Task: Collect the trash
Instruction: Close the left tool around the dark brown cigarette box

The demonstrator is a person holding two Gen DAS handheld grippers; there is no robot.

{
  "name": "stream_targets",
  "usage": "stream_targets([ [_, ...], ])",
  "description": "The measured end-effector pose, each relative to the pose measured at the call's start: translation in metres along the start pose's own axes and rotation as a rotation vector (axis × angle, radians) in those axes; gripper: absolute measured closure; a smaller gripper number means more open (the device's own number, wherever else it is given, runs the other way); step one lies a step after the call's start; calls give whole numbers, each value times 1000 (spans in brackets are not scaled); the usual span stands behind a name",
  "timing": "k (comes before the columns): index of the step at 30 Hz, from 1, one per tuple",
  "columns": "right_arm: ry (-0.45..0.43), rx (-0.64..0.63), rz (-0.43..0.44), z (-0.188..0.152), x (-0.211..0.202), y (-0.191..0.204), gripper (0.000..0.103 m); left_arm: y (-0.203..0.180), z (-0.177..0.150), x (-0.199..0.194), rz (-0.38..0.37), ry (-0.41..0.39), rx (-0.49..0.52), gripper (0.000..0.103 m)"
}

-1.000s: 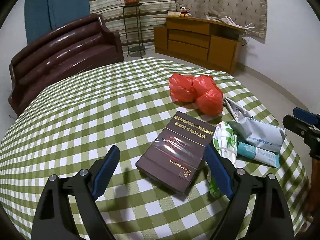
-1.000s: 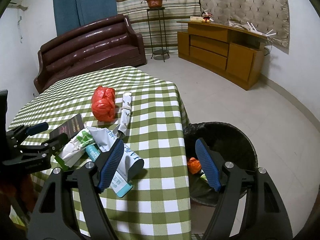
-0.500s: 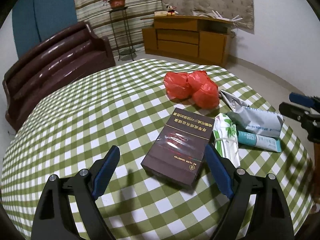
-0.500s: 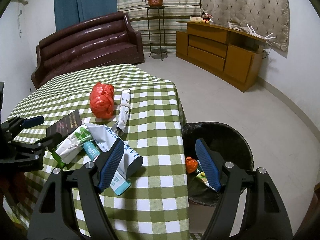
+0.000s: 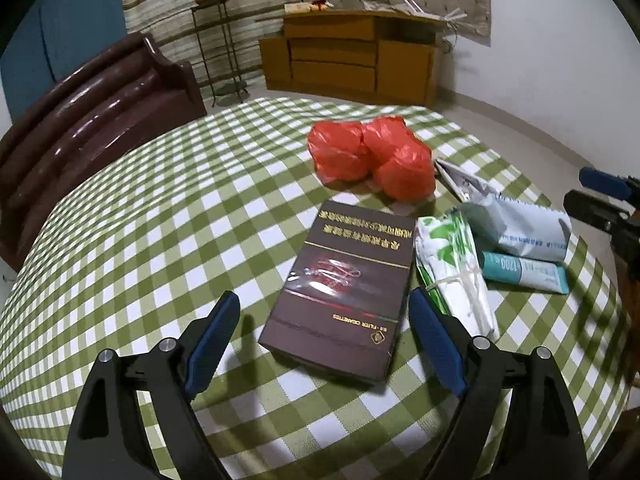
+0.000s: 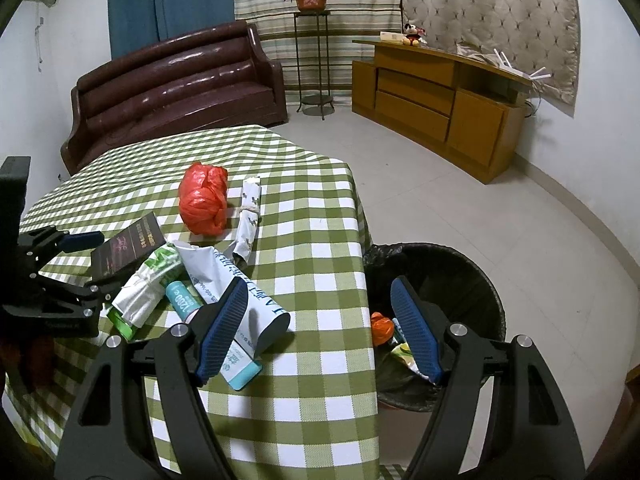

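Note:
A dark brown flat box [image 5: 340, 288] lies on the checked tablecloth [image 5: 160, 240]. Its near end sits between the fingers of my left gripper [image 5: 324, 298], whose jaws are closing; the pads are not touching it. Beside the box lie a green-and-white wrapper [image 5: 452, 264], a grey mailer bag [image 5: 524, 228], a teal tube [image 5: 524, 272] and a red plastic bag [image 5: 372, 160]. My right gripper [image 6: 318, 286] hangs open and empty over the table's corner, next to the black bin [image 6: 460, 264].
A rolled paper bundle [image 6: 250, 212] lies beside the red bag [image 6: 204, 200]. The bin holds an orange scrap [image 6: 382, 326] and wrappers. A brown sofa [image 6: 180, 80], a plant stand [image 6: 316, 60] and a wooden cabinet [image 6: 440, 92] stand beyond on tiled floor.
My left gripper has rolled and shifted a little, so the brown box now sits more squarely between its fingers, and its jaws have narrowed slightly. The right gripper has kept still.

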State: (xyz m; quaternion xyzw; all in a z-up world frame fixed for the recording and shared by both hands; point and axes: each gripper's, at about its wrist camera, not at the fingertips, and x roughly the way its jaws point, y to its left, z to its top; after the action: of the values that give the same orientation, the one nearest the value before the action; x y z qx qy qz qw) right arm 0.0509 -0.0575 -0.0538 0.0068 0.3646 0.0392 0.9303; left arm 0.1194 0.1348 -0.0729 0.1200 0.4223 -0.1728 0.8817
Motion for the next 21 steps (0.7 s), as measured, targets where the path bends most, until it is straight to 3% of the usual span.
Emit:
stream_targets([
  [4,3,0,1,0,0,0,31,-2,-2,1,-4,2,10,37],
  [9,4,1,4,0,0,0,31,-6,-6,-1,33,3,8,37],
  [17,8,2,13,-1,2,1,31,-6,-23,-13,86,20,-106,37],
  [21,11,-5,17,-1,3,2,31,-4,-24,-16,158,21,-129,27],
])
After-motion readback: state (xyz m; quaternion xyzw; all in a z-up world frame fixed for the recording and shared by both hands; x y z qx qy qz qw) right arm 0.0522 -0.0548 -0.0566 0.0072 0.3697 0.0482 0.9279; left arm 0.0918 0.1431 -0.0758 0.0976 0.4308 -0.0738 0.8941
